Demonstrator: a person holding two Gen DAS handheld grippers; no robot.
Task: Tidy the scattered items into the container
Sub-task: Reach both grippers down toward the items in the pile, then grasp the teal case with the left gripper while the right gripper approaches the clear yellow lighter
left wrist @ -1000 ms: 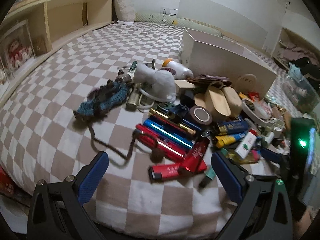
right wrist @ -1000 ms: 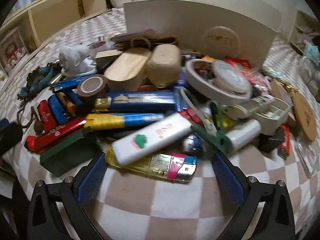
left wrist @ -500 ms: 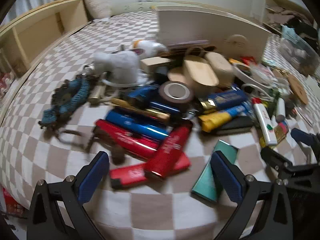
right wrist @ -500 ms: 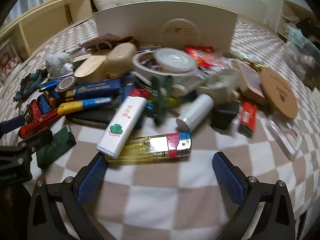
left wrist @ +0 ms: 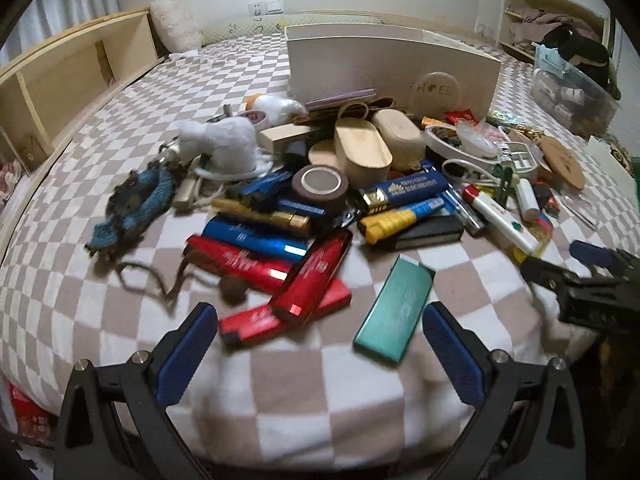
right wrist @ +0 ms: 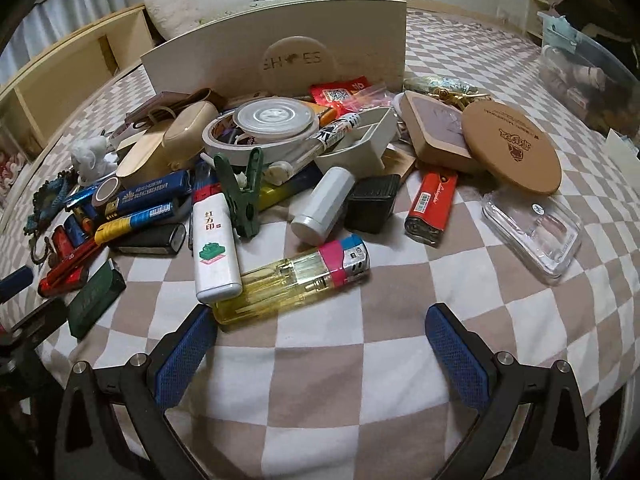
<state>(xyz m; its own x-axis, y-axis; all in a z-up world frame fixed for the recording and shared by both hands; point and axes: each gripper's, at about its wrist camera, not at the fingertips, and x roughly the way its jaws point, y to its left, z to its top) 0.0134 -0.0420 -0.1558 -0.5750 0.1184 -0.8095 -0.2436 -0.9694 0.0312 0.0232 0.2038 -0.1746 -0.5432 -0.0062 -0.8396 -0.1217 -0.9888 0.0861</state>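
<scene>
The box (left wrist: 392, 68) is white and tall, with a round "SHOES" label on its side. It stands on the bed (left wrist: 320, 384) at 12 o'clock, right behind the pile (left wrist: 320, 184) of small things. The pile touches the front of the box.

In the left view, a teal lighter (left wrist: 394, 312) lies alone at 6 o'clock of the pile, just in front of the left tongs (left wrist: 318, 352). Two red lighters (left wrist: 308, 280) cross each other beside it, at its 9 o'clock. A blue knit pouch (left wrist: 136, 200) with a brown cord lies at 9 o'clock of the pile. A roll of brown tape (left wrist: 320, 186) sits near the middle.

In the right view, a yellow lighter (right wrist: 292, 284) lies just in front of the right tongs (right wrist: 320, 348), its end close to the left finger. A white lighter (right wrist: 214, 244) rests against it. A green clip (right wrist: 242, 192) is at its 11 o'clock. A round cork coaster (right wrist: 512, 148) and a clear case (right wrist: 532, 232) lie at 2 o'clock.

Both tongs are wide apart and hold nothing. They hang over the bed's near edge.
</scene>
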